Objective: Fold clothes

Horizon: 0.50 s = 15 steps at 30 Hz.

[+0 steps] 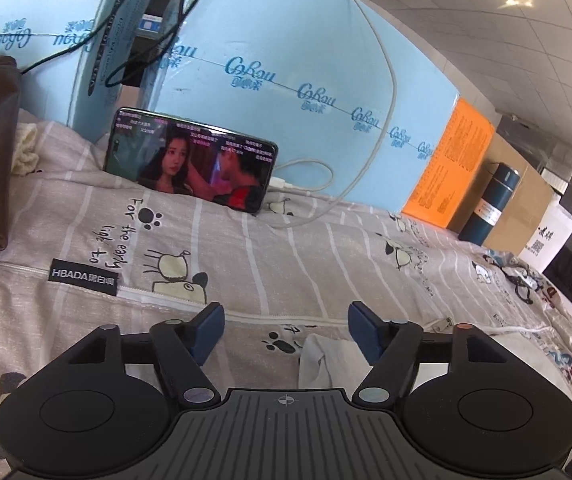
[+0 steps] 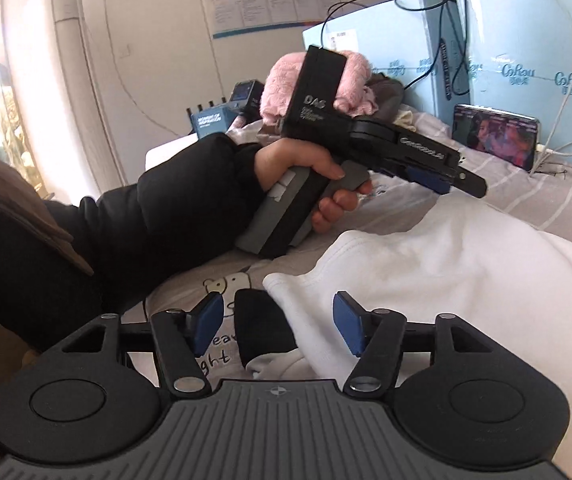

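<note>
Both tongs stand open with nothing pinched; the left tongs (image 1: 284, 330) hover over the patterned bed cover (image 1: 246, 248), with a corner of the white garment (image 1: 322, 360) lying just under and beside their right pad; the right tongs (image 2: 278, 322) hang low over the garment's near hem, where the white cloth (image 2: 446, 280) and a dark cuff-like piece (image 2: 260, 324) lie between the pads, untouched as far as can be seen. In the right wrist view the person's left hand (image 2: 310, 184) holds its tool above the garment's far side, pointing toward the phone (image 2: 494, 134) propped against the blue boxes (image 1: 286, 80) at the bed's far edge. The garment lies spread and rumpled across the middle of the bed; a pile of other clothes, pink (image 2: 314, 80) on top, sits near the far left corner. The step in hand looks like taking hold for a fold, probably early in this garment; next each pair of tongs should come down on a hem or corner, close on a single layer, then lift and carry it over evenly; the loose folds could bunch or slip from the pads.
</note>
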Each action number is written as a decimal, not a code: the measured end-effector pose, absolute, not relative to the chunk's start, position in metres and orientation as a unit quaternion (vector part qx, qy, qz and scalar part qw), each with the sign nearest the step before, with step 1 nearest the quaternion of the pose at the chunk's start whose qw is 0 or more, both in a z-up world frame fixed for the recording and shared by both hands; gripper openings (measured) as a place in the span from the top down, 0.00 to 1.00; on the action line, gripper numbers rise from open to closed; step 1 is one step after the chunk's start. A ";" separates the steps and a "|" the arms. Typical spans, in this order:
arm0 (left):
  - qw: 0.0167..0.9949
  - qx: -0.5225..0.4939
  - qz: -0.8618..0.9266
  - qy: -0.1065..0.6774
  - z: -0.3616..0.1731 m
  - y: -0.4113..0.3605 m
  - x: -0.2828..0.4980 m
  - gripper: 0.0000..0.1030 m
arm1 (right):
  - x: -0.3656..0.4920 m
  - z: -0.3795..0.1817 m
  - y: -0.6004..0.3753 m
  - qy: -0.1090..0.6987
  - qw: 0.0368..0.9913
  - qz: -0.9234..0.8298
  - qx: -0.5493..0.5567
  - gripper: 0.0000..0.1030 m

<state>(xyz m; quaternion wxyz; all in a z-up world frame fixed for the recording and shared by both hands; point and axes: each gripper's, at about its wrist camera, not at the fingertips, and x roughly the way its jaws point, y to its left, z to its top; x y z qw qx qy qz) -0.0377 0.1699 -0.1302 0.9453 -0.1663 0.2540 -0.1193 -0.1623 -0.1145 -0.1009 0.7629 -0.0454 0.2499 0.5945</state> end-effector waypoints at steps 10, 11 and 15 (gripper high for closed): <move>0.941 -0.278 -0.087 0.174 -0.095 0.196 -0.110 0.03 | -0.158 -0.089 -0.194 0.185 0.899 0.385 0.102 0.01; 0.939 -0.281 -0.094 0.175 -0.094 0.194 -0.122 0.02 | -0.158 -0.089 -0.200 0.181 0.907 0.367 0.102 0.01; 0.926 -0.309 -0.115 0.184 -0.104 0.187 -0.169 0.01 | -0.149 -0.092 -0.219 0.193 0.925 0.304 0.118 0.00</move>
